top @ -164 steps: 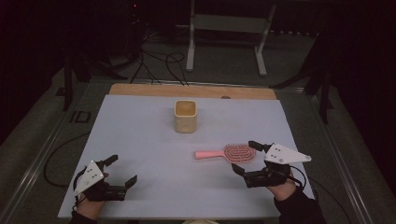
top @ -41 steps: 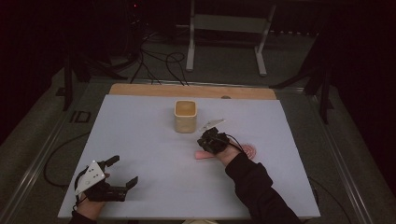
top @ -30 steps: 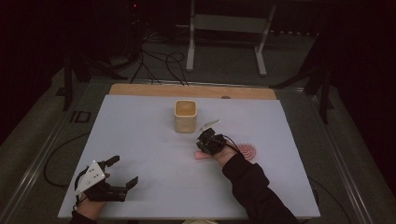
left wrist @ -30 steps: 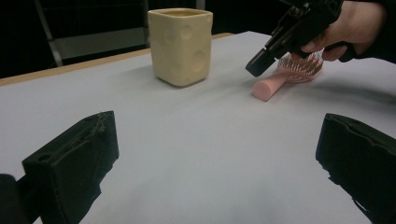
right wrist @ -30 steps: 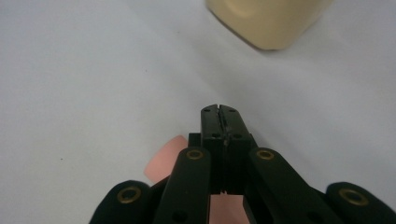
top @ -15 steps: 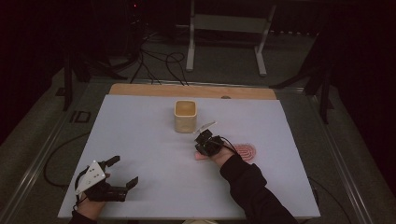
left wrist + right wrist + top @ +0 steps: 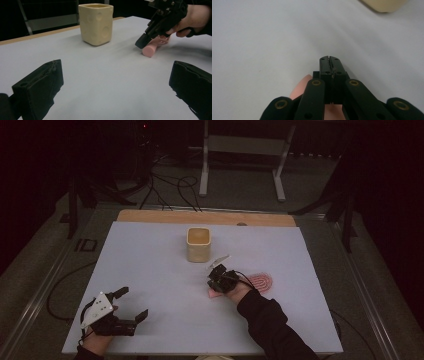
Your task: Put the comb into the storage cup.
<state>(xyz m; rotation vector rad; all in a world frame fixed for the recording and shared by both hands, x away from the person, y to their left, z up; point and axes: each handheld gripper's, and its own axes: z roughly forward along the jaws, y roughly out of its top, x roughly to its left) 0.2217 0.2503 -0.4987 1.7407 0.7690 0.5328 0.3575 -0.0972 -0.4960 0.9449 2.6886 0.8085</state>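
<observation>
A pink hairbrush (image 7: 261, 281) lies on the white table (image 7: 150, 270), right of centre, its handle (image 7: 150, 50) pointing left. My right gripper (image 7: 216, 274) is shut, jaws pressed flat together with nothing between them, and tilts down over the handle end (image 7: 299, 91). Its tip (image 7: 140, 45) rests at the table just beside the handle. Just behind it stands a cream square cup (image 7: 199, 244), upright. At the front left corner my left gripper (image 7: 132, 302) sits low over the table, open and holding nothing (image 7: 117, 82).
A wooden strip (image 7: 200, 216) runs along the table's far edge. Beyond it are a metal stand (image 7: 245, 150) and cables on the floor. Bare table surface stretches between the two grippers.
From the front right of the table, the right gripper came in to the brush handle and edged slightly left over the last second. The left gripper has stayed put.
</observation>
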